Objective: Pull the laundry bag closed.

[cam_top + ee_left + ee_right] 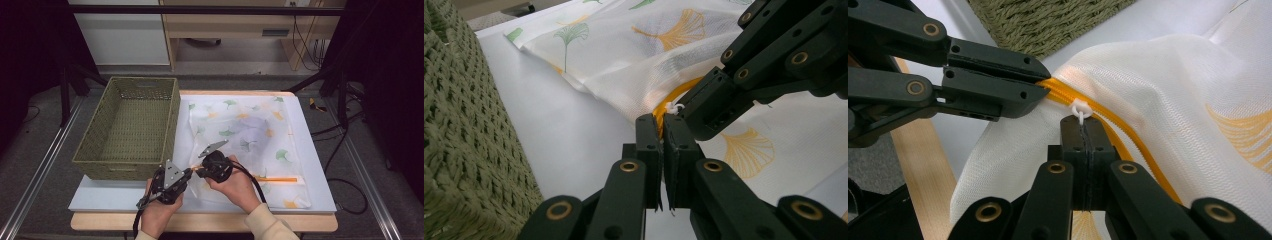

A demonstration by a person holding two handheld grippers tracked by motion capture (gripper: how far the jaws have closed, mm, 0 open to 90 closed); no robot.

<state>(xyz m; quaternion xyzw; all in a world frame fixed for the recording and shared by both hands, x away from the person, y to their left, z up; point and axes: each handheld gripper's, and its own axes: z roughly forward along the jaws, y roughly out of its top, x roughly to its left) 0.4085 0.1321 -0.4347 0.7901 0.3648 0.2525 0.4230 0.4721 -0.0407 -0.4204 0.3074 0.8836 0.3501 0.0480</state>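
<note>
The left gripper [186, 173] has its jaws pressed together on the orange zipper [1058, 90] at the near corner of a white mesh laundry bag [245, 135] printed with green and yellow ginkgo leaves. Just beside it, the right gripper [1082, 124] is closed tight on the small white zipper pull [1081, 109], which sits right at its fingertips on the orange zipper line. The two grippers nearly touch at the bag's corner, which is lifted off the white table [320, 165]. The rest of the bag lies flat beyond the grippers. A woven green basket [100, 135] stands just beyond the left gripper, beside the bag.
</note>
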